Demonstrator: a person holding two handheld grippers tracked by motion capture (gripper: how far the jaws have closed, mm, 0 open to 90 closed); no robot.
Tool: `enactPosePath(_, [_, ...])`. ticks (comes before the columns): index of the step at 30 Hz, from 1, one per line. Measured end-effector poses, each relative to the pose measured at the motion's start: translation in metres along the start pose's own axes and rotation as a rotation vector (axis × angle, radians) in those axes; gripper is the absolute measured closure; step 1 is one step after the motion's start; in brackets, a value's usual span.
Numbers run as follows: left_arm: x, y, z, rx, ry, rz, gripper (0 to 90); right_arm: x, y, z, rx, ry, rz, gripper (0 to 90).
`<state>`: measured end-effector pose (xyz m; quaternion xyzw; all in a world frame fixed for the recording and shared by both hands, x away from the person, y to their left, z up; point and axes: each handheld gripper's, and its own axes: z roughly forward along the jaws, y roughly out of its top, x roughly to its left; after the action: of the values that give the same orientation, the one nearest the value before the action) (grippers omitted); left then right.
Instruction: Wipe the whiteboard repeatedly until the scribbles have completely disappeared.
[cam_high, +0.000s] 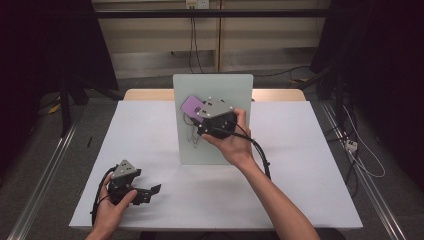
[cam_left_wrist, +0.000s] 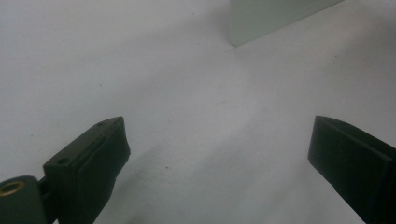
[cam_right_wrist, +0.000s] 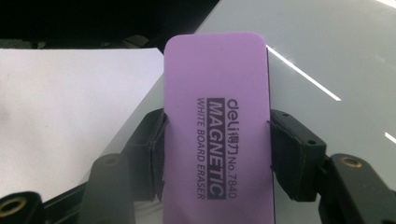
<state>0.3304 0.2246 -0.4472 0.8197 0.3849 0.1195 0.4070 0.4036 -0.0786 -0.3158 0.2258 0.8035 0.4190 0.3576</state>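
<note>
Gripping a purple whiteboard eraser (cam_right_wrist: 217, 126) across its long sides, the right tool (cam_high: 202, 116) has its jaws clamped on it, pads pressing at abt mid-length w/ the printed face toward the camera. Eraser sits over the upper left part of a pale whiteboard (cam_high: 225, 90) lying flat mid-surface, near some thin pen scribbles (cam_high: 191, 132); can't tell if it's touching the board or just above. Looks light, prob foam-backed & a bit squashy, so side grip at mid-length seems right; smooth top face could slip if pinched near an end. Rounded-corner oblong, lilac, black print reading "deli", "MAGNETIC", "WHITE BOARD ERASER No.7840". Left tool (cam_high: 150, 192) rests at near left on the white surface (cam_high: 150, 130), jaws wide apart, nothing btwn them.
</note>
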Motion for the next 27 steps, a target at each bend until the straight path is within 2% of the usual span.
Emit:
enactPosePath(3, [0.000,0.000,0.000,-0.001,-0.001,-0.003,5.0,0.005,-0.002,0.003,0.008,0.015,-0.003,41.8])
enactPosePath(9, [0.001,0.000,0.000,-0.003,-0.002,-0.004,5.0,0.013,-0.008,0.008,0.015,0.049,0.020,41.8])
enactPosePath(24, [0.000,-0.001,-0.001,-0.008,-0.002,0.000,5.0,0.032,-0.022,0.018,0.044,0.100,0.010,41.7])
enactPosePath(27, [0.000,0.000,-0.002,-0.013,-0.002,0.004,5.1,0.035,-0.024,0.019,0.045,0.116,0.023,41.7])
